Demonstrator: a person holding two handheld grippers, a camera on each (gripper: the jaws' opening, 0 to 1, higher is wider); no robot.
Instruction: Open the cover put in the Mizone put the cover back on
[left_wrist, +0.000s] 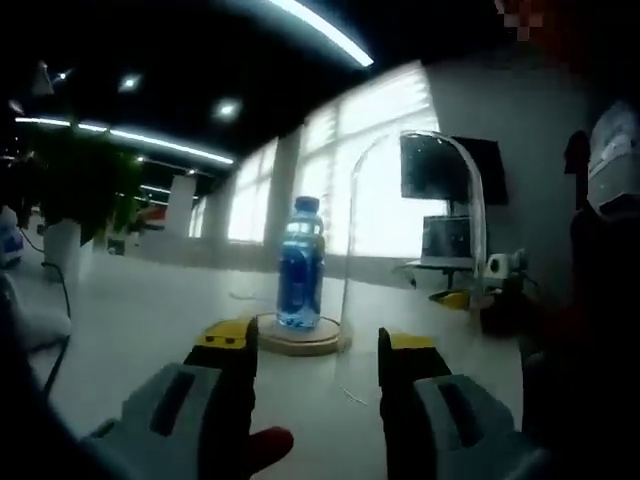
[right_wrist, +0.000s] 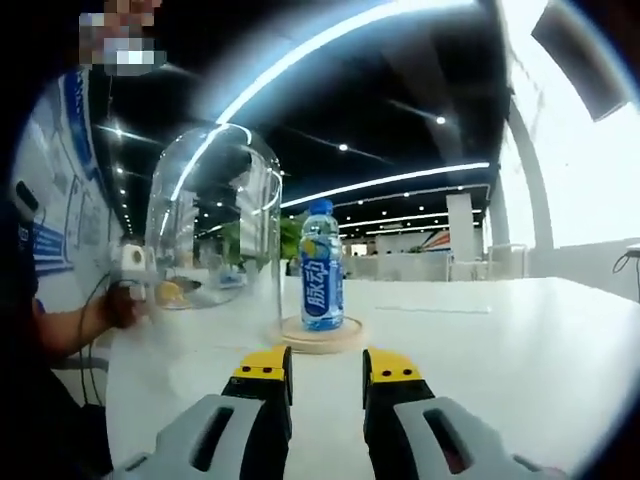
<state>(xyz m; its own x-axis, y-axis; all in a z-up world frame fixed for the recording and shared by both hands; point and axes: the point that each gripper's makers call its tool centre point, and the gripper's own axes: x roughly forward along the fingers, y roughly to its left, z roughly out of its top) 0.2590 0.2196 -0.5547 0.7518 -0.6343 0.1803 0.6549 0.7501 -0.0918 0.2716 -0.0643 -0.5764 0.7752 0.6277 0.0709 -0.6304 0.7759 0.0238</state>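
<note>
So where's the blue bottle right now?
The blue bottle stands upright on the round wooden base on the white table, with the clear dome beside it.

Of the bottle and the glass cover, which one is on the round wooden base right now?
The Mizone bottle, blue-labelled, stands upright on the wooden base. The clear glass dome cover is off it, beside it.

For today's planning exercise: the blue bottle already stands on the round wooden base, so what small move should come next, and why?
Probably pick up the clear glass dome cover, which stands on the white table beside the round wooden base. The blue Mizone bottle stands upright and uncovered, and the right gripper is empty.
</note>
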